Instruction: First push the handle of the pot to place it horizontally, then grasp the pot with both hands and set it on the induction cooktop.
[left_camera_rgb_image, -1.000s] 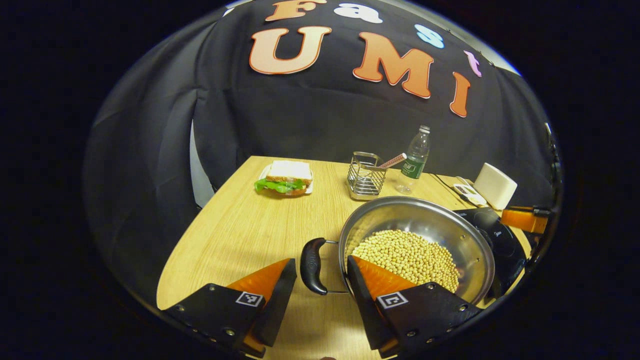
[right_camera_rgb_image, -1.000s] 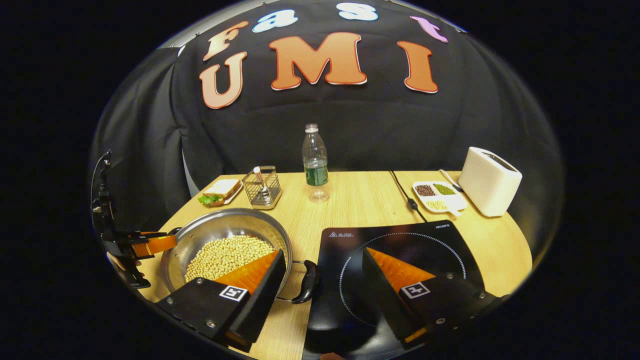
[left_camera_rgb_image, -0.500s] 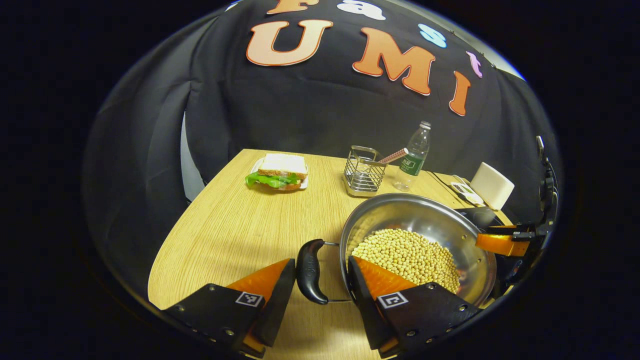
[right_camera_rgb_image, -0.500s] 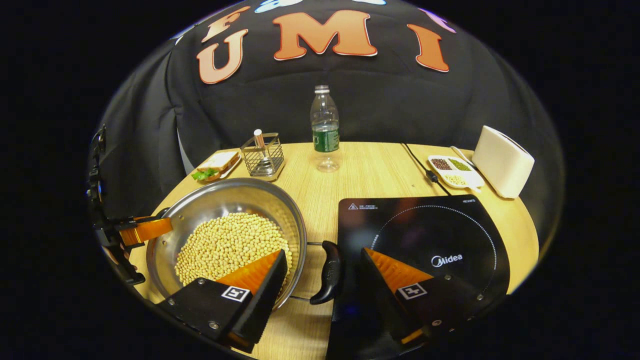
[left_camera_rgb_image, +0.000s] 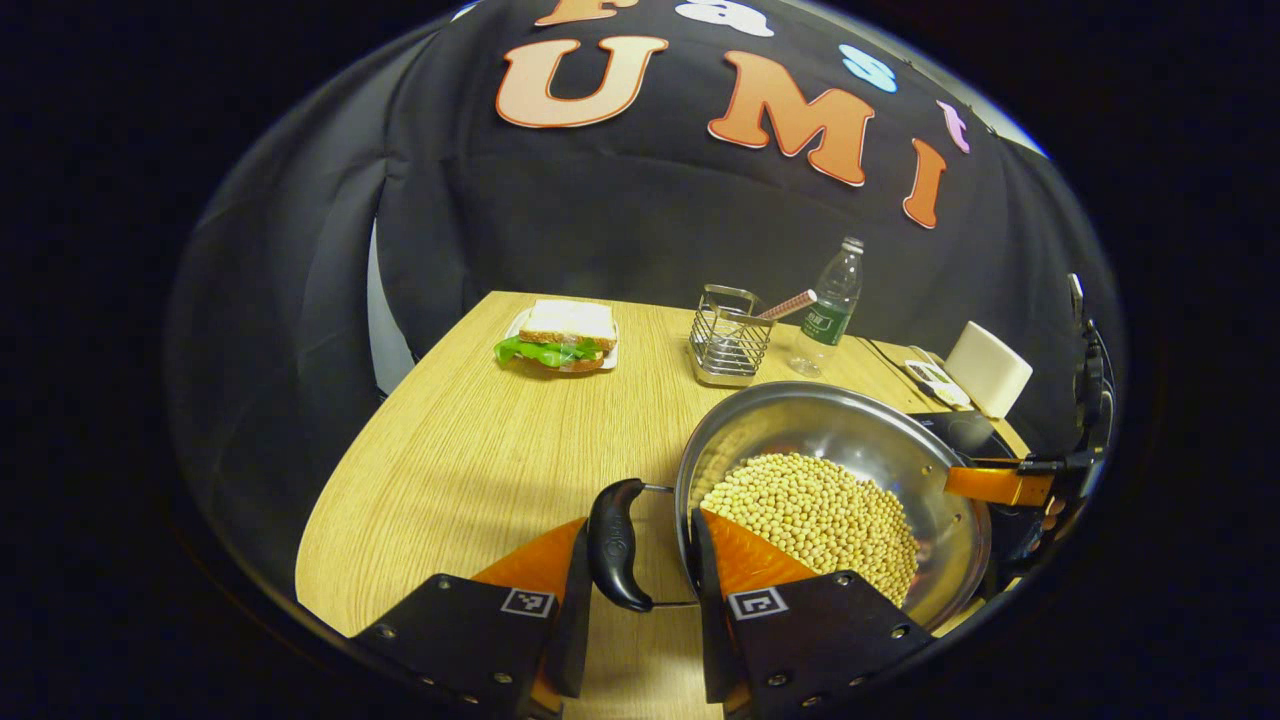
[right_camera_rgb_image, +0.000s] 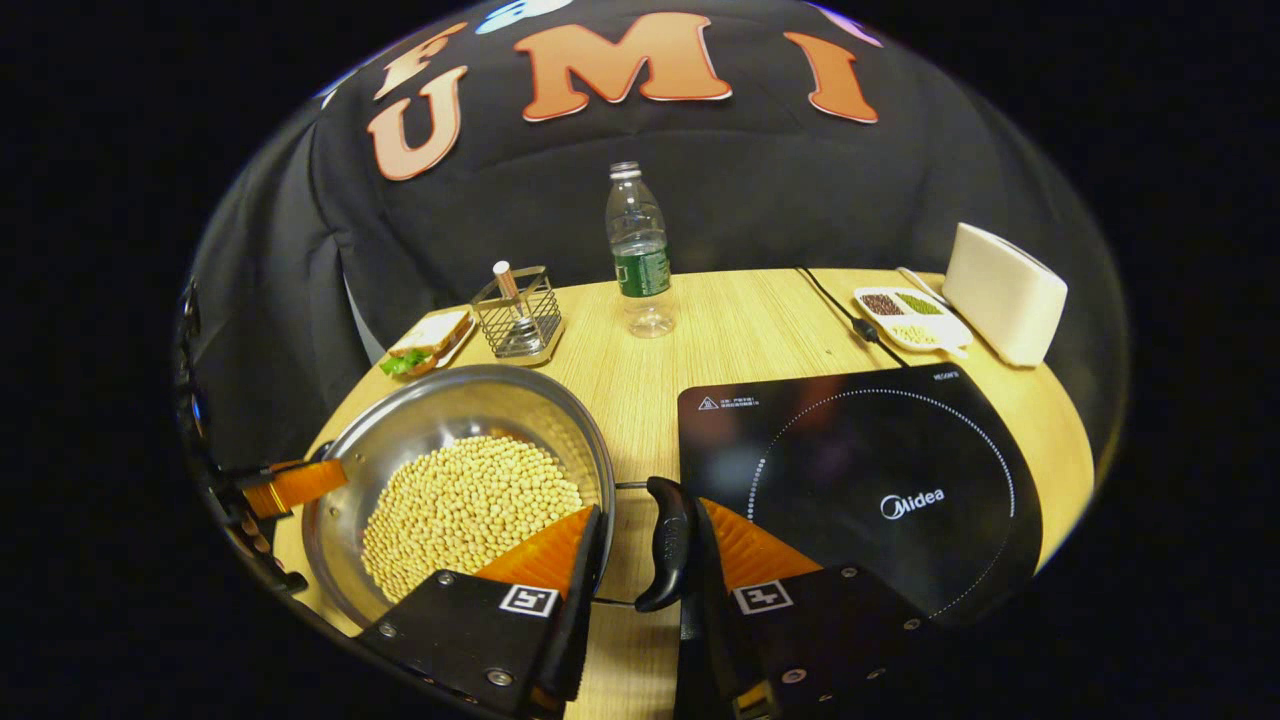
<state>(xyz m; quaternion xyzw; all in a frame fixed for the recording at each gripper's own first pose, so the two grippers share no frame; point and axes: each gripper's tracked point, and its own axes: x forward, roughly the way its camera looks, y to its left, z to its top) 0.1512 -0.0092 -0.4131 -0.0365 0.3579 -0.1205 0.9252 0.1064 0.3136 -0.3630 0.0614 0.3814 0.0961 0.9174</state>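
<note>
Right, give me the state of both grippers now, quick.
Left gripper: open, astride the left handle of the pot, not clamped.
Right gripper: open, astride the right handle, not clamped.

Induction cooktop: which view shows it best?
Right gripper view: the induction cooktop lies in full, ring and front edge plain, right of the pot. In the left gripper view only a dark sliver of it peeks out behind the pot's rim.

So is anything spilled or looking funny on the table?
Nothing stands out. The beans all sit inside the pot, none on the table. The bottle stands upright, and the sandwich rests flat on its plate.
</note>
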